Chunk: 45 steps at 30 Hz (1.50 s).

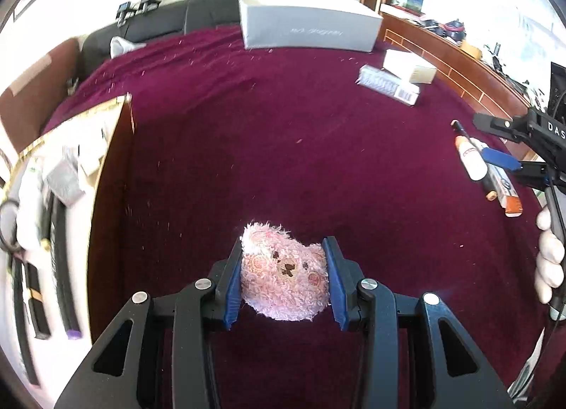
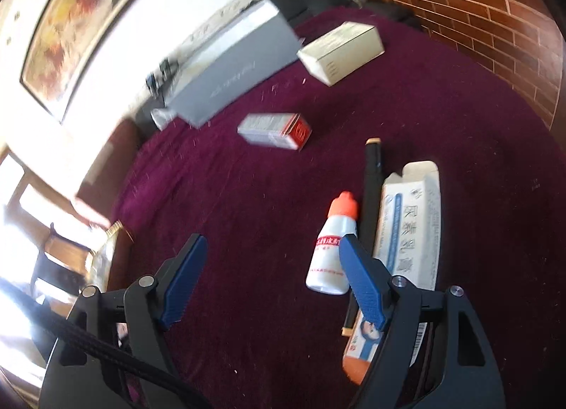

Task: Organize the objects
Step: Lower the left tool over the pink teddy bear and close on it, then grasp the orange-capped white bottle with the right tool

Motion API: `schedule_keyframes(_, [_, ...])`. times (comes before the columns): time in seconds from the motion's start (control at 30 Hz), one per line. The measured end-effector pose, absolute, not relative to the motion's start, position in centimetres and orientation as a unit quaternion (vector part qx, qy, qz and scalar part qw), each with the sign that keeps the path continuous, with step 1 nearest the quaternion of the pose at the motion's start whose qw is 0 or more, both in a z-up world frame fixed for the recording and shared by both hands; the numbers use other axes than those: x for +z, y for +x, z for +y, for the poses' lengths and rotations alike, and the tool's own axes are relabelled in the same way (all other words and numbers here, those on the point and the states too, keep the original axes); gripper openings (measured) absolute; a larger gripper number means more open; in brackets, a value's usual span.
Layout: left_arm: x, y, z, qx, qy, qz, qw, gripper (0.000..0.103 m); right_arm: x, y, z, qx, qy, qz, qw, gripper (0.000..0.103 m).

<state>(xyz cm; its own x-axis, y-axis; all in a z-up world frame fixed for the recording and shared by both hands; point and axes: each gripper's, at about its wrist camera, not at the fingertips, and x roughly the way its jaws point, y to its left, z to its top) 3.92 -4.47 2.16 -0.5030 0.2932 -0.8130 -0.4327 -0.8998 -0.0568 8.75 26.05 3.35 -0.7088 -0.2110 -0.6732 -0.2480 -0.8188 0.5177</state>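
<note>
My left gripper (image 1: 284,249) is shut on a pink fuzzy plush toy (image 1: 283,278), held above the maroon cloth (image 1: 283,143). My right gripper (image 2: 272,253) is open and empty, low over the cloth. Just in front of its right finger lie a white bottle with an orange cap (image 2: 332,249), a black pen (image 2: 371,196) and a long white carton (image 2: 410,228). In the left wrist view the right gripper (image 1: 495,143) shows at the right edge, beside the bottle (image 1: 470,157) and the carton (image 1: 506,193).
An open wooden box (image 1: 109,168) with cables and small items stands at the left. A large grey box (image 1: 307,23) sits at the back, a cream box (image 2: 339,51) and a small red-ended box (image 2: 276,131) nearer. A brick-pattern wooden edge (image 2: 477,19) bounds the right.
</note>
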Motion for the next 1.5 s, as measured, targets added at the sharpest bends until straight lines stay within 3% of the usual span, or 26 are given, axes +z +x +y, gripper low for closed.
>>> schedule_keyframes(0.2, [1.8, 4.1, -4.7, 0.865, -0.451, 0.066, 0.211, 0.037, 2.5, 6.5, 24.4, 0.861, -0.449, 0.229, 0.071, 0.075])
schedule_keyframes(0.4, [1.7, 4.3, -4.8, 0.866, -0.45, 0.065, 0.209, 0.038, 1.9, 5.3, 23.0, 0.851, -0.478, 0.184, 0.115, 0.062])
schedule_keyframes(0.97, [1.7, 4.4, -4.8, 0.865, -0.451, 0.06, 0.209, 0.038, 1.6, 3.6, 20.9, 0.832, -0.516, 0.108, 0.175, 0.059])
schedule_keyframes(1.37, [1.7, 4.3, -4.9, 0.865, -0.451, 0.061, 0.209, 0.039, 2.0, 4.7, 21.5, 0.833, -0.51, 0.124, 0.178, 0.024])
schedule_keyframes(1.5, [1.7, 4.2, -5.1, 0.865, -0.452, 0.053, 0.212, 0.038, 2.1, 5.3, 22.0, 0.834, -0.504, 0.151, 0.167, 0.024])
